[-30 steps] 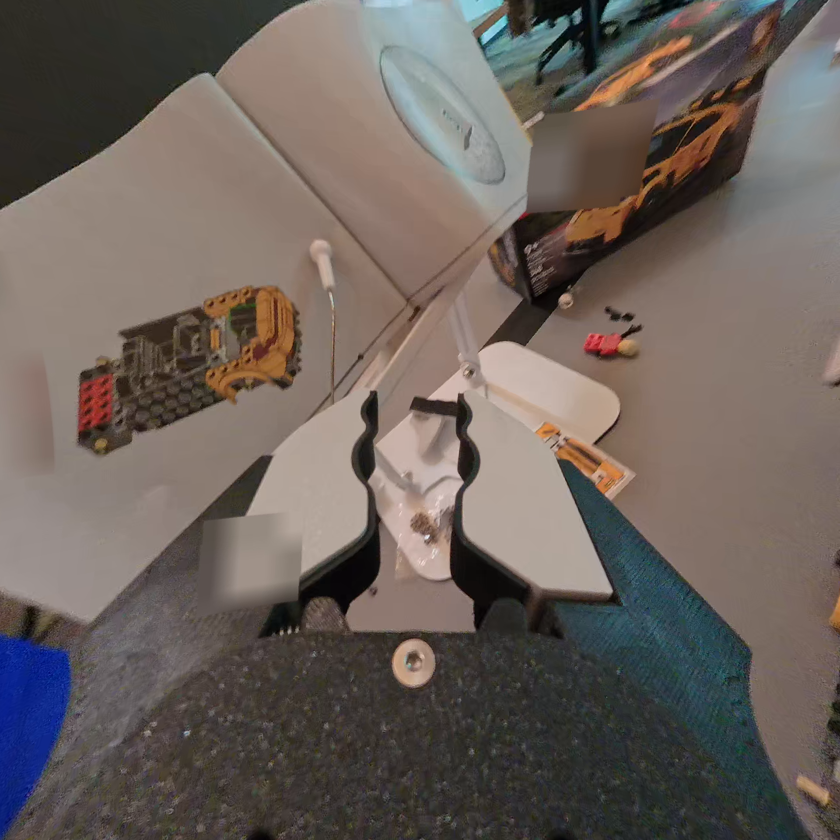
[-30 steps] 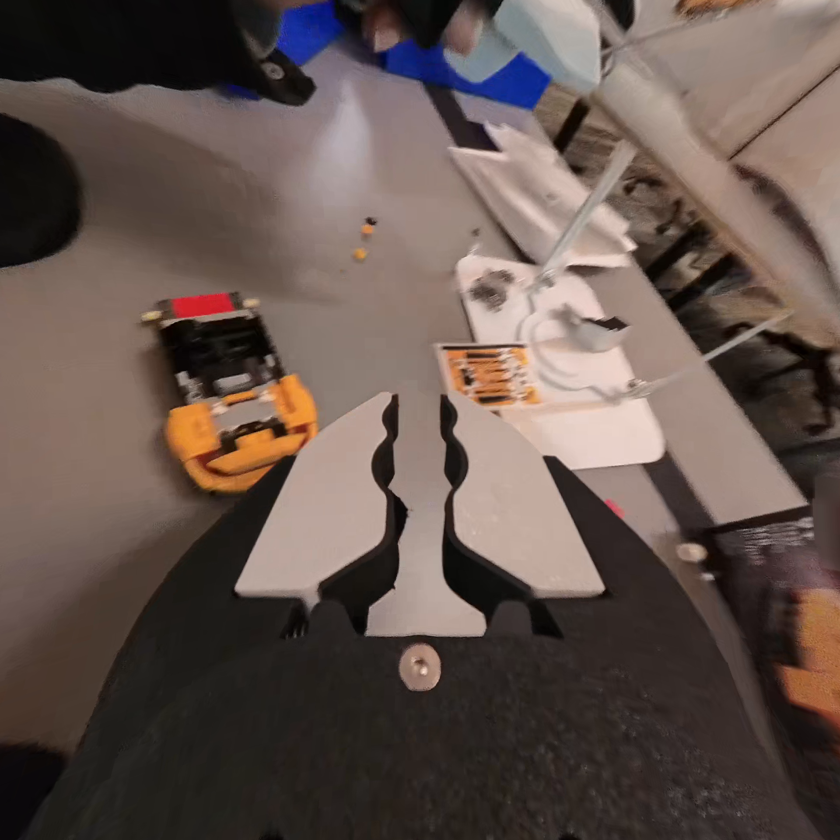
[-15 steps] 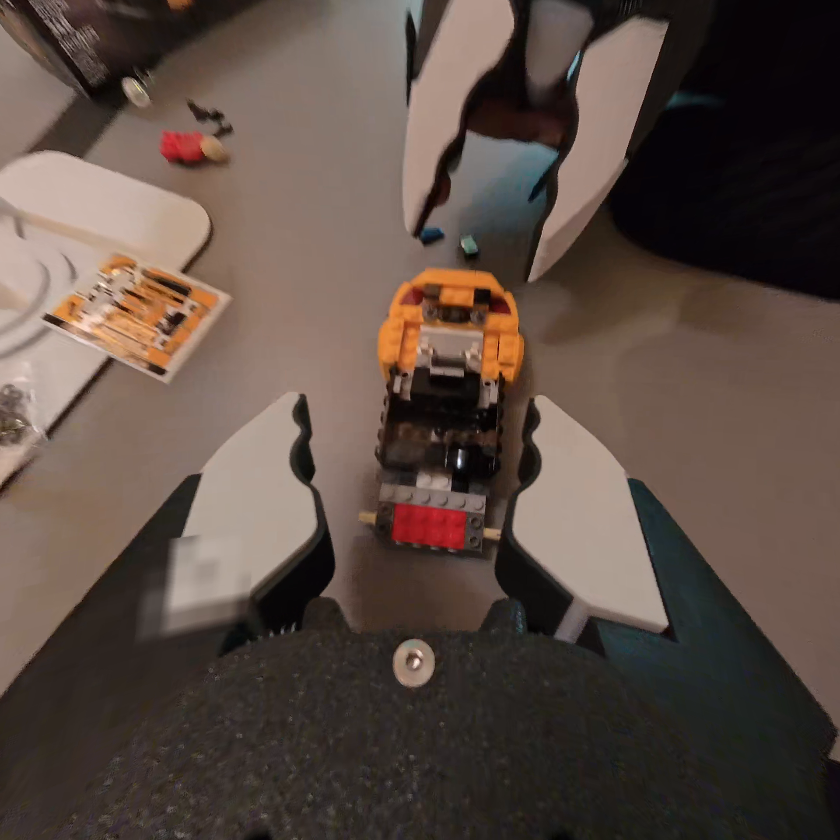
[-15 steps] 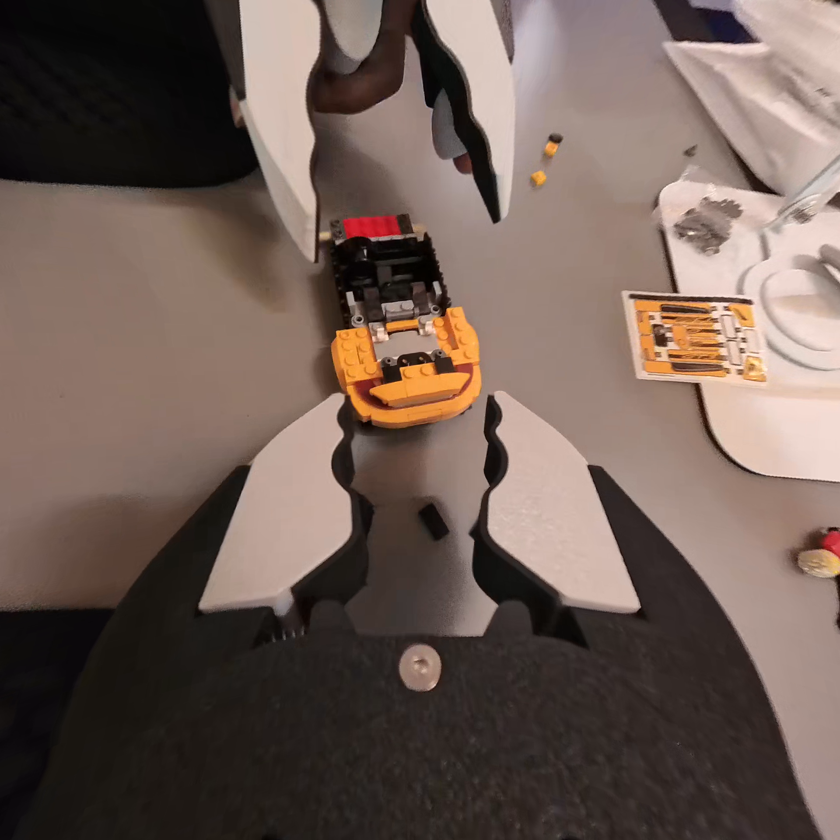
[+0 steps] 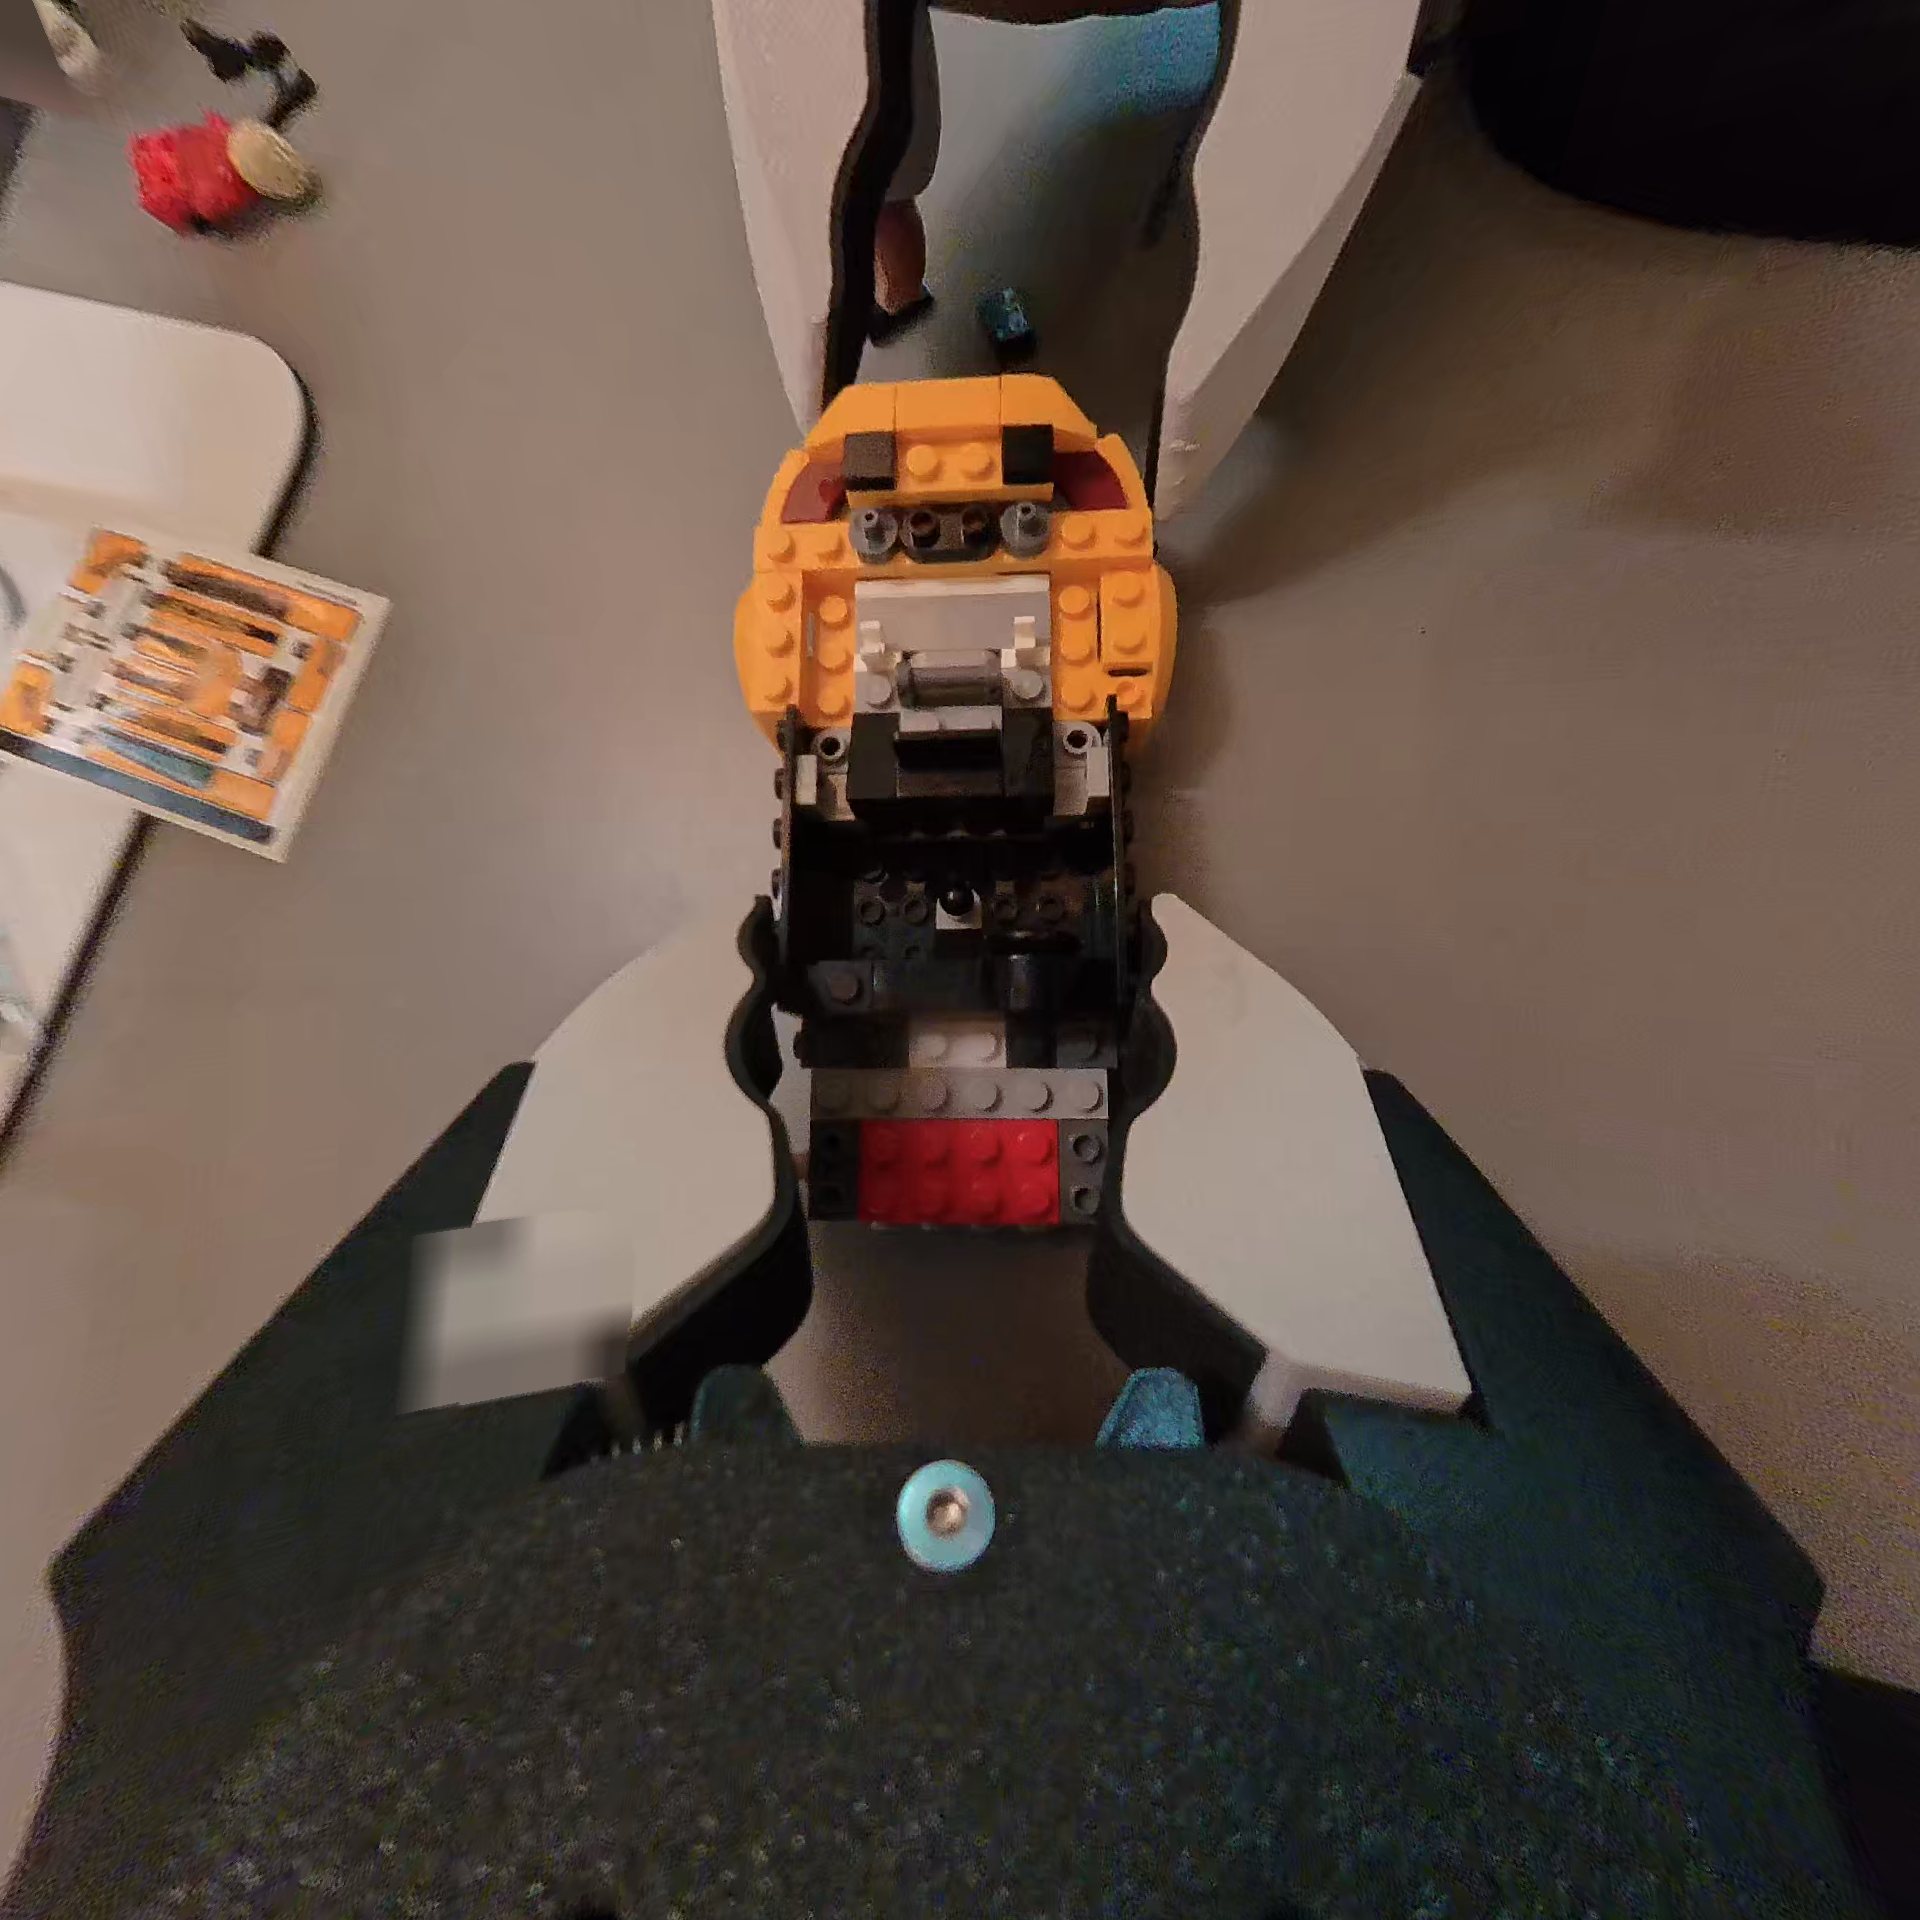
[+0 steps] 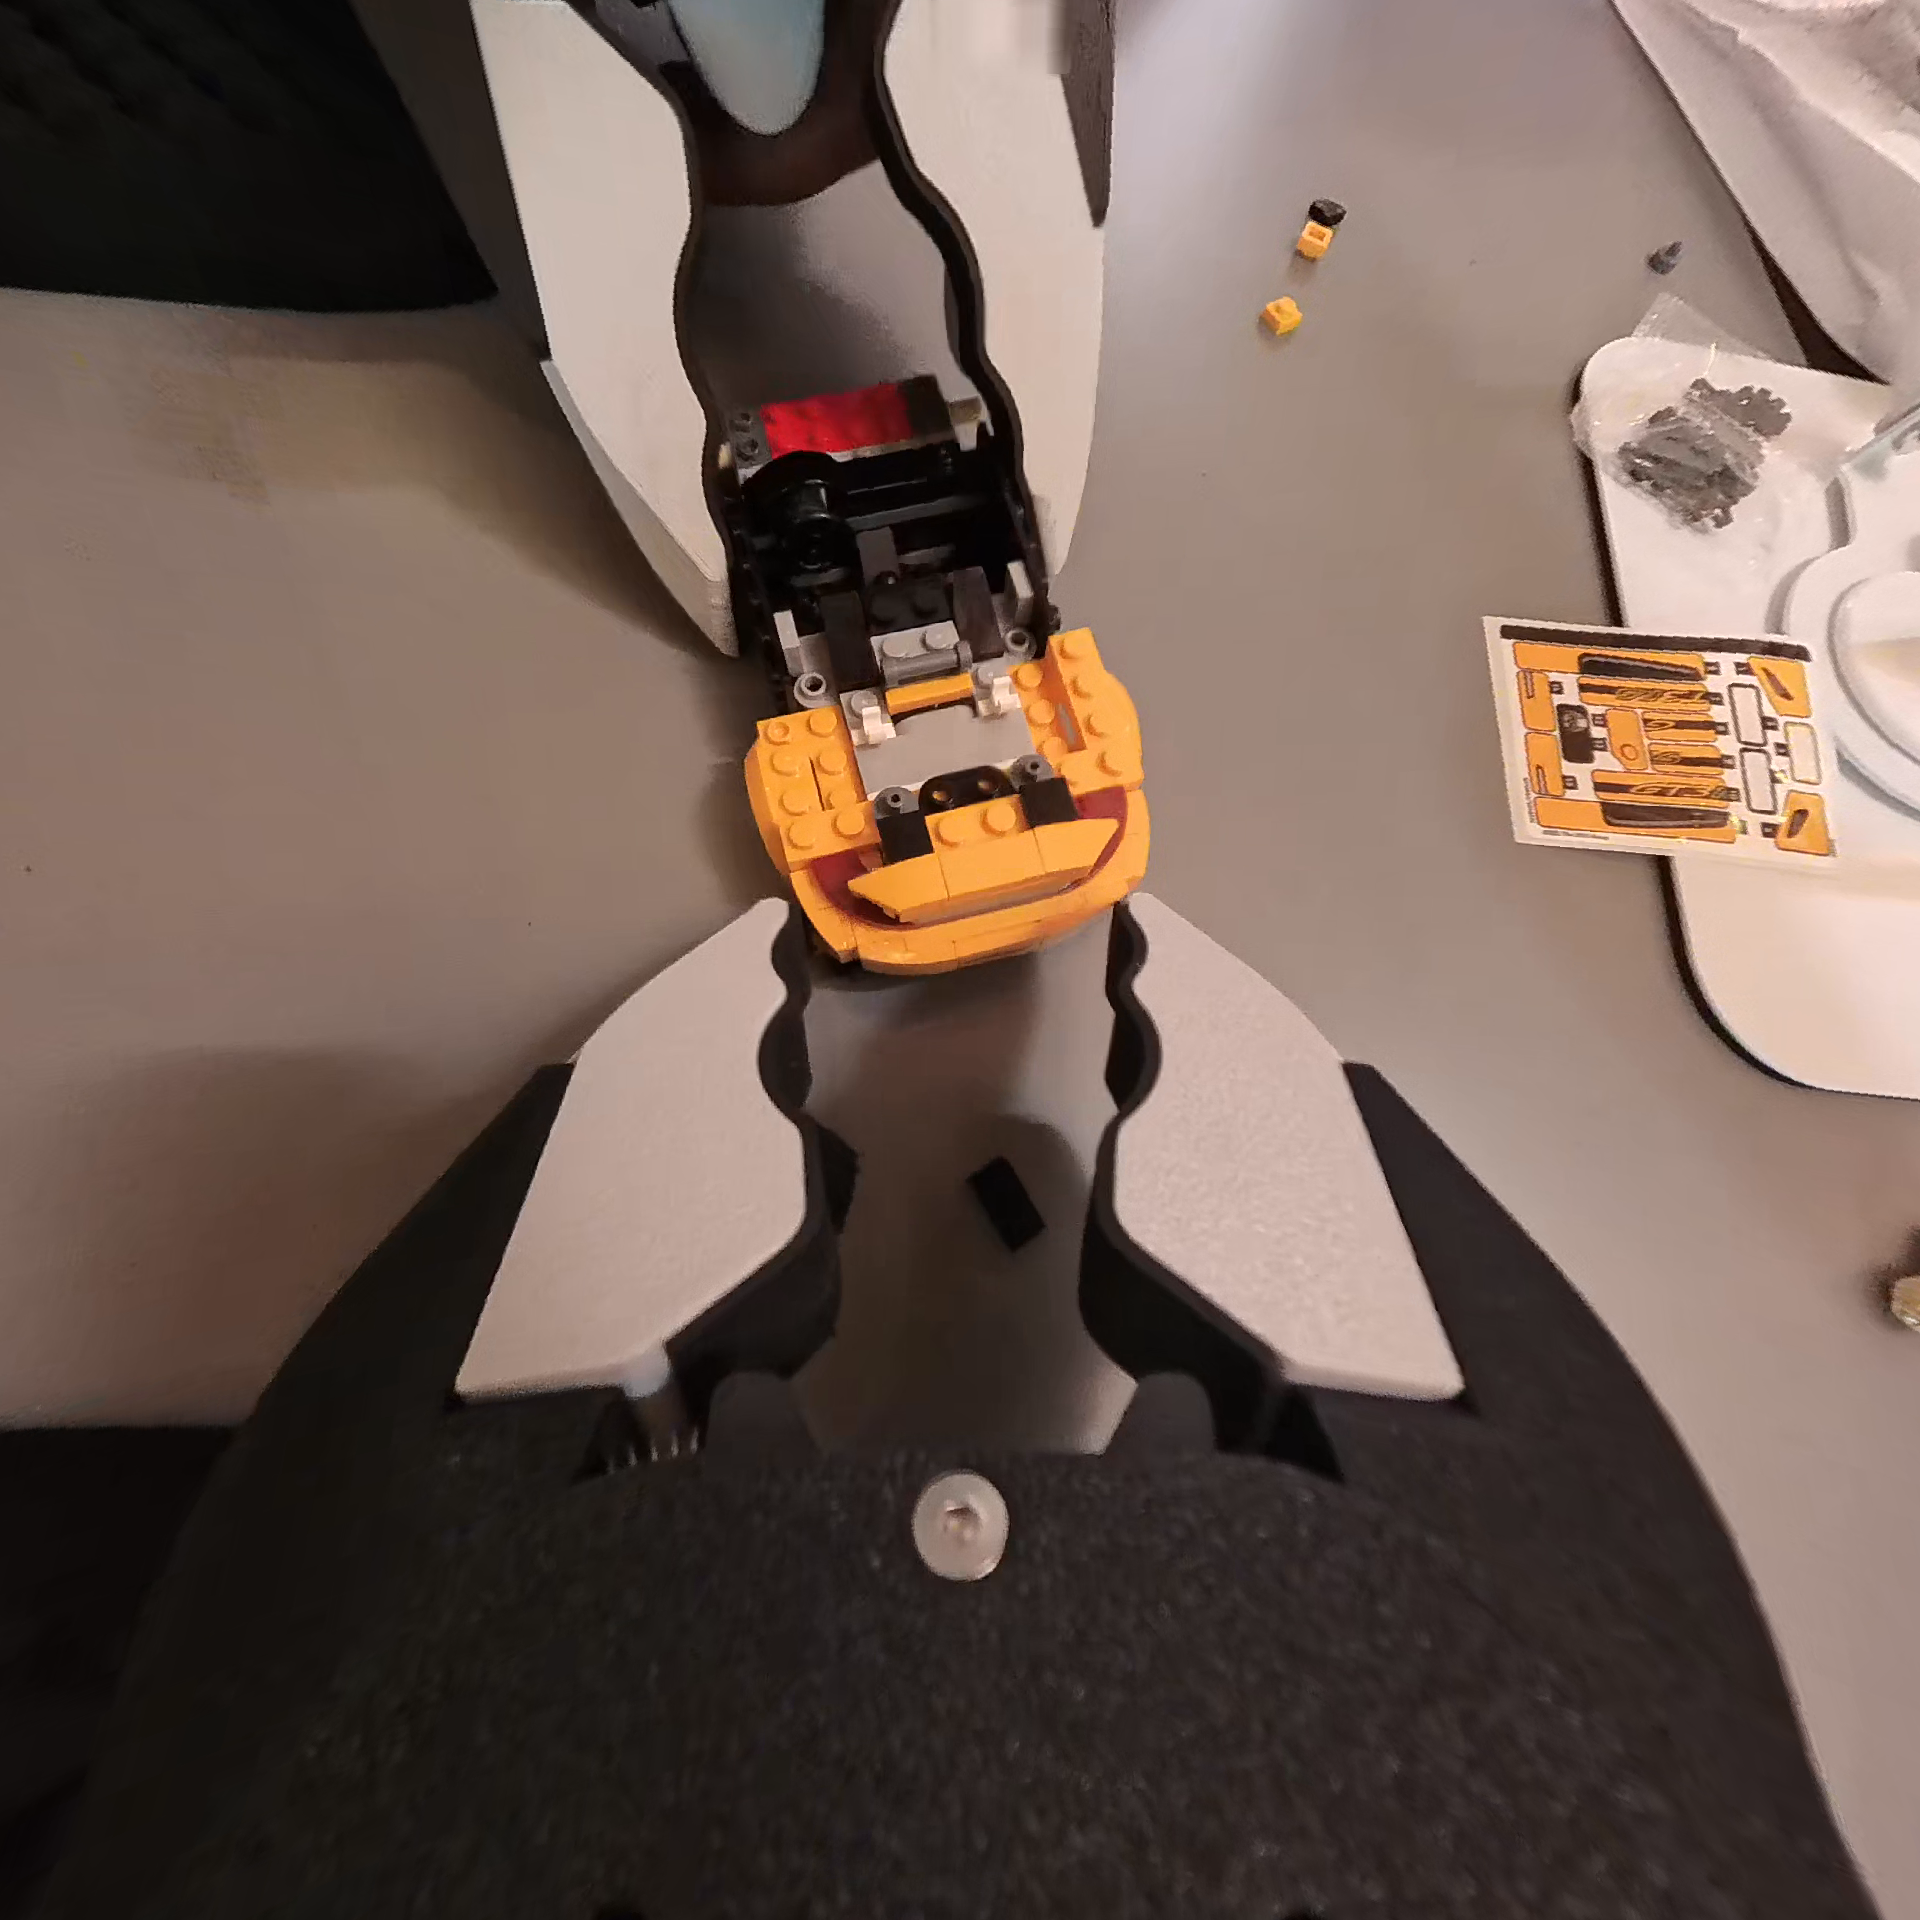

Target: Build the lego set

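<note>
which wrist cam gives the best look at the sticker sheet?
Right wrist view. The sticker sheet is sharp and shown whole, lying partly on the white tray beside the lego car. In the left wrist view the same sheet sits at the frame's left edge, blurred and slightly clipped.

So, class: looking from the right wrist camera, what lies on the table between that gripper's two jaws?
A small loose black piece lies on the bare grey table between them, short of the orange car model. The right wrist view shows it.
</note>
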Tool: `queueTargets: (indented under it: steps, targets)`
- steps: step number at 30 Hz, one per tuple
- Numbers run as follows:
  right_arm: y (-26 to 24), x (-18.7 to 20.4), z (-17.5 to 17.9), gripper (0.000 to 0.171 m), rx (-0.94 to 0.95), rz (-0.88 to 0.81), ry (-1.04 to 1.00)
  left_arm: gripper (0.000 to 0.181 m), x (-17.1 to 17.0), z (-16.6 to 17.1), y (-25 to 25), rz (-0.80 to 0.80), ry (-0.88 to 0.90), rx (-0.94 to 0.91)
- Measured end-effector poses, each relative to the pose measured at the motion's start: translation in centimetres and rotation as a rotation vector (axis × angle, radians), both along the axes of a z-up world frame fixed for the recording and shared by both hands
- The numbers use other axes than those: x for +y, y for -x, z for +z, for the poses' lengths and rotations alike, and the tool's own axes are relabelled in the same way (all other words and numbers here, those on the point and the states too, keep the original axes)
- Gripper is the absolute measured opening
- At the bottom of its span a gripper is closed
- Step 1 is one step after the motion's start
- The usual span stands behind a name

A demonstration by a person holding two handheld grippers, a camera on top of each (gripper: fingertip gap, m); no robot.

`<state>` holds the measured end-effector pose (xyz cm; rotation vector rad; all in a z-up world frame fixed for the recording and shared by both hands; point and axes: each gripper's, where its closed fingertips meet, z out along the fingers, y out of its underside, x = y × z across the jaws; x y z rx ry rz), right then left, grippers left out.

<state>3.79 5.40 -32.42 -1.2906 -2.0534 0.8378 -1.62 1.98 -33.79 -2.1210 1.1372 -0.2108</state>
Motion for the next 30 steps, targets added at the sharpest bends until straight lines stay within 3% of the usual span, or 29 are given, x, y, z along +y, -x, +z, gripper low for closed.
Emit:
queueTargets:
  steps: [8,17,23,30]
  targets:
    - [-0.2,0.7,0.5,0.052,0.071,0.023,-0.117,0.064,0.8,1.3,0.3,-0.006,-0.213,0.212]
    - [-1.6,1.9,0.5,0.045,0.002,-0.012,-0.025,0.064,0.0,-0.1,0.3,0.080,0.055,-0.032]
    - [-4.7,3.1,0.0,0.020,-0.097,0.004,-0.030,0.064,-0.1,-0.5,0.1,0.079,0.095,-0.088]
    - [-4.4,2.6,-1.7,0.019,-0.186,0.037,-0.058,0.064,-0.6,-0.5,-0.5,0.014,0.100,-0.093]
